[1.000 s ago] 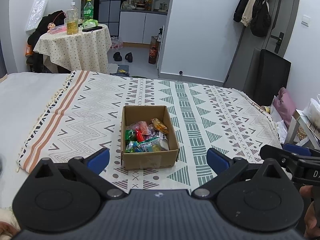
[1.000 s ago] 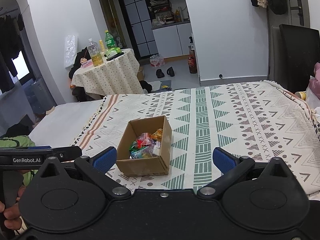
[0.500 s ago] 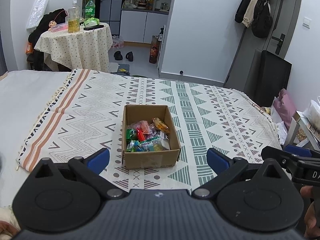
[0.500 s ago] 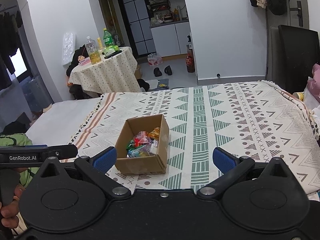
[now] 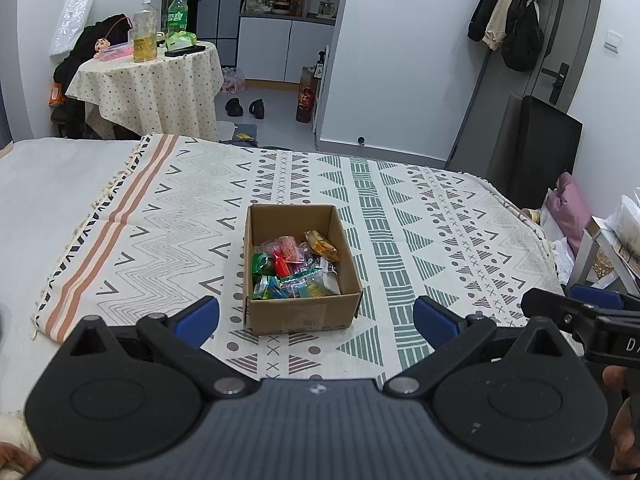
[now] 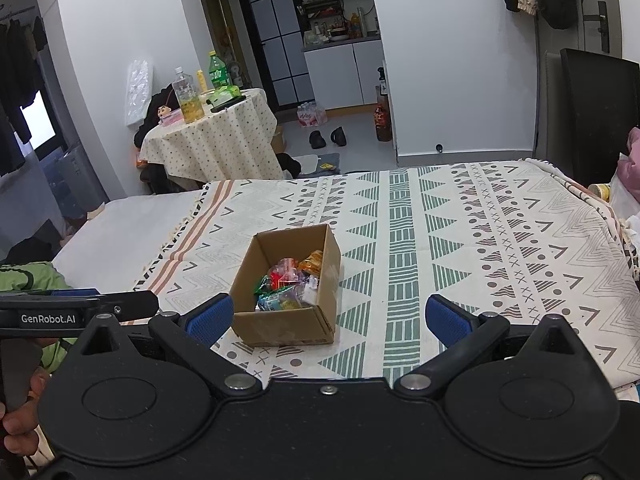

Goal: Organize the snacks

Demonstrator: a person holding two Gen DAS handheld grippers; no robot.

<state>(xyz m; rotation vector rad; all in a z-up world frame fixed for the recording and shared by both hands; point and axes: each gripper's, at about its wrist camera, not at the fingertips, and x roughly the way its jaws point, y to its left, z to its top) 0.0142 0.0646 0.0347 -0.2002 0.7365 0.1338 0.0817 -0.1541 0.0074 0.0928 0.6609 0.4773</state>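
With the cardboard box (image 5: 300, 268) of mixed snack packets (image 5: 294, 270) at frame centre on the patterned blanket (image 5: 420, 216), left gripper (image 5: 316, 316) and right gripper (image 6: 328, 314) both wide and empty, descend vertically onto one top packet, clear of the walls

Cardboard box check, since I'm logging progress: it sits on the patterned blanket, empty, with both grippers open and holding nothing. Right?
Not quite: the cardboard box is not empty. The left wrist view shows a pile of wrapped snacks inside it. The rest holds: it sits on the patterned blanket, and the left gripper and right gripper are open, holding nothing.
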